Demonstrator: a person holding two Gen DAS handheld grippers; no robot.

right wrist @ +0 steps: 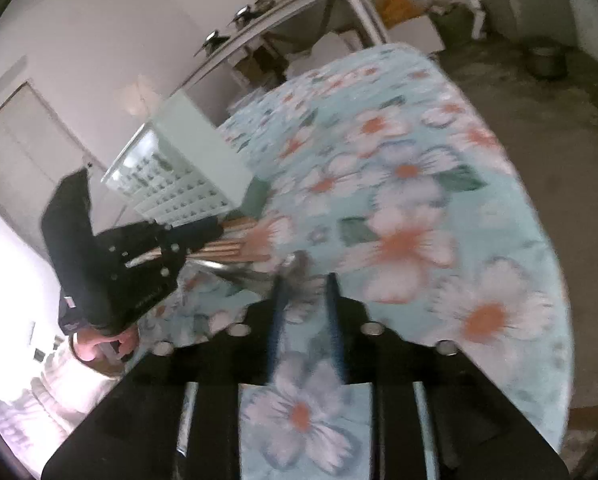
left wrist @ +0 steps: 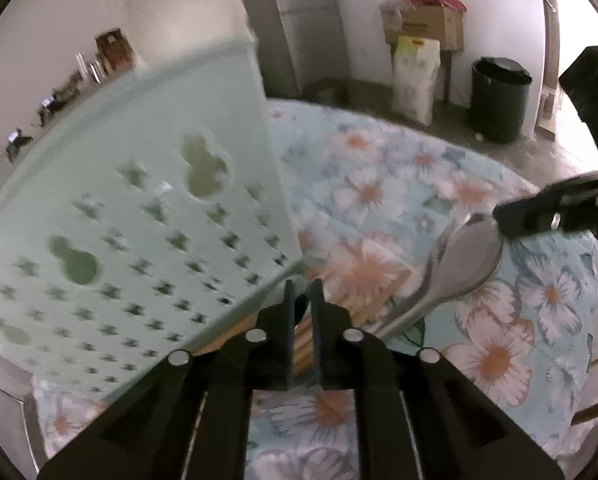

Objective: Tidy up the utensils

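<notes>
The left gripper [left wrist: 303,286] has its jaws pressed together, pinching nothing I can see; wooden sticks [left wrist: 305,338] lie just under it on the flowered cloth [left wrist: 499,360]; the metal spoon [left wrist: 459,268] points its bowl up-right toward the right gripper [right wrist: 305,280], whose jaws are spread; the green holed basket [left wrist: 139,216] stands behind; no writing can be read.

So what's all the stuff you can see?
basket: one, pale green with holes, left on the table
wooden sticks: several, light brown, beside the basket
spoon: one, silver, on the cloth
tablecloth: one, blue with flowers, covering the table
bin: one, black, on the floor
cardboard boxes: a few, brown, by the wall
left gripper: one, black, shut, at the sticks
right gripper: one, black, open, at the spoon
</notes>
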